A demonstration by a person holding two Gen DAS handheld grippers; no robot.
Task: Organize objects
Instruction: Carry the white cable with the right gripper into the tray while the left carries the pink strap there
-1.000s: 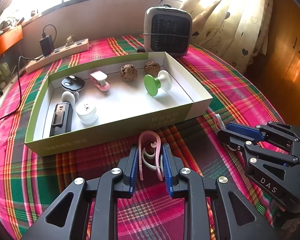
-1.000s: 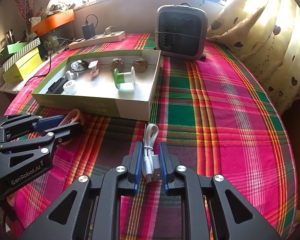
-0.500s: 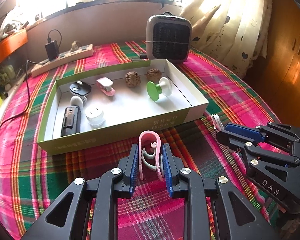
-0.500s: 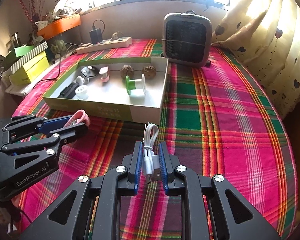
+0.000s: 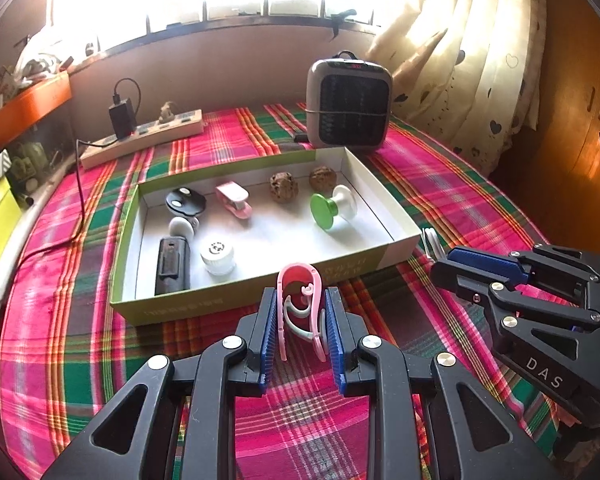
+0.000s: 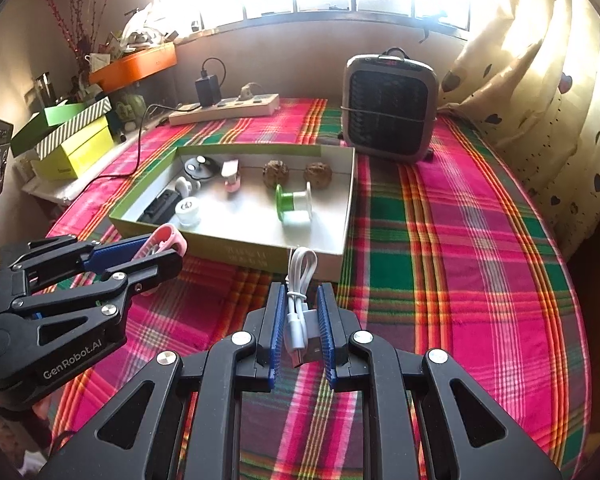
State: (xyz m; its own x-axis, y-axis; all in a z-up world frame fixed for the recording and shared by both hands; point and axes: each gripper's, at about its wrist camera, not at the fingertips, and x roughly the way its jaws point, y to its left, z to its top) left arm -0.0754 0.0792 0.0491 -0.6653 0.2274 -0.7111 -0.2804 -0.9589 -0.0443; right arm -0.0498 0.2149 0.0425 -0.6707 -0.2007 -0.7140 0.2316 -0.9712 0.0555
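Observation:
My left gripper (image 5: 300, 320) is shut on a pink clip (image 5: 300, 304) and holds it above the plaid cloth, just short of the near wall of the green-and-white box (image 5: 204, 306). My right gripper (image 6: 299, 322) is shut on a coiled white USB cable (image 6: 298, 300), held near the box's near right corner (image 6: 328, 258). The box holds a green-and-white spool (image 5: 332, 208), two walnuts (image 5: 284, 187), a pink stapler (image 5: 234, 200), a white cap (image 5: 218, 256), a black device (image 5: 173, 266) and a black disc (image 5: 185, 201).
A grey heater (image 5: 348, 106) stands behind the box. A power strip with a black charger (image 5: 144, 136) lies at the back left. Yellow and green boxes (image 6: 74, 140) sit off the table's left edge. Curtains (image 6: 540, 100) hang on the right.
Both grippers have risen and pulled back a little, each keeping its object; the box and heater look farther away and lower in both views.

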